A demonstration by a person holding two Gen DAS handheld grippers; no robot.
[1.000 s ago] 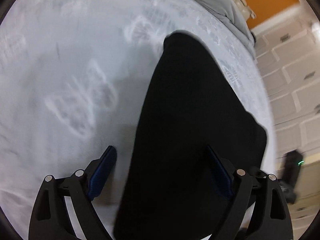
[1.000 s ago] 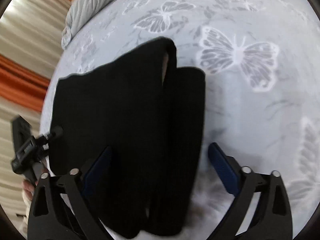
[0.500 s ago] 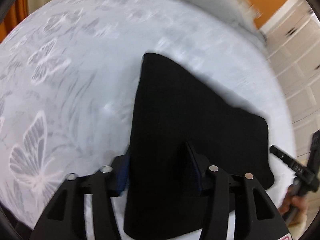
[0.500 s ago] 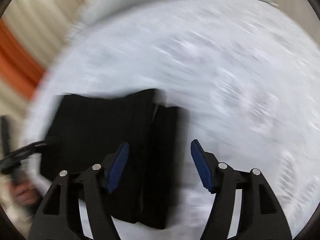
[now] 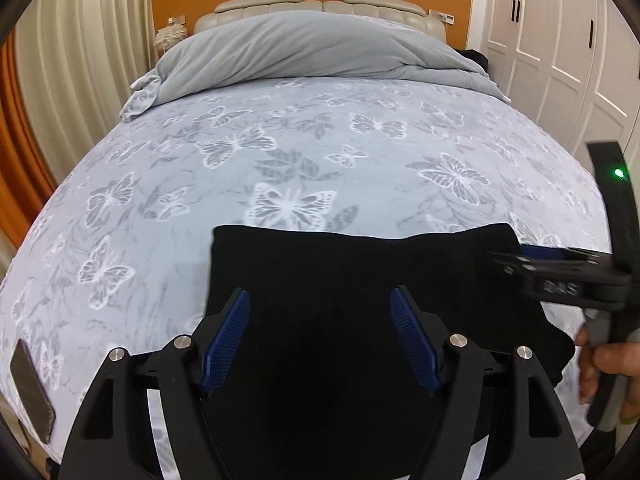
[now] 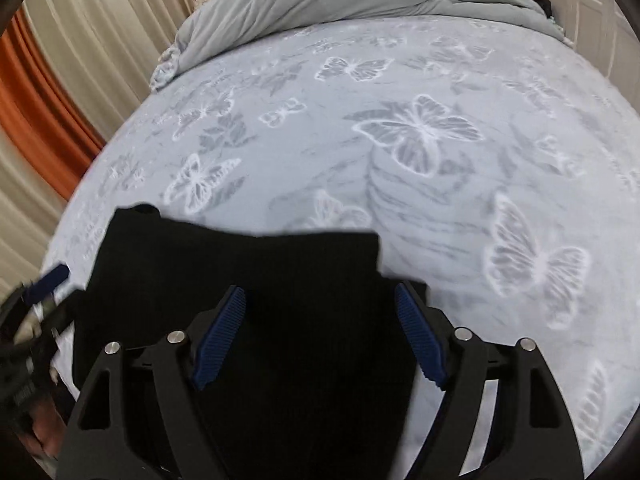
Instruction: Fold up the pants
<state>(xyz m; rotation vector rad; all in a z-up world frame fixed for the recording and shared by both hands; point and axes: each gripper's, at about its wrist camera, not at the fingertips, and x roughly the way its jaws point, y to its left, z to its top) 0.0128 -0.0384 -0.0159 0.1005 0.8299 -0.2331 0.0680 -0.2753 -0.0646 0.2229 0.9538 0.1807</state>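
We see the left gripper low centre in its own view, jaws apart and opening, blue pads clear of any contact. The right gripper sits low centre likewise, jaws closing but still apart. A hand grips the right handle at that view's right edge.

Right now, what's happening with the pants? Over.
Left gripper opening, right gripper closing, fingers over cloth, none visibly pinched. Black pants folded on the butterfly bedsheet. Phone at bed edge, clear of pants.
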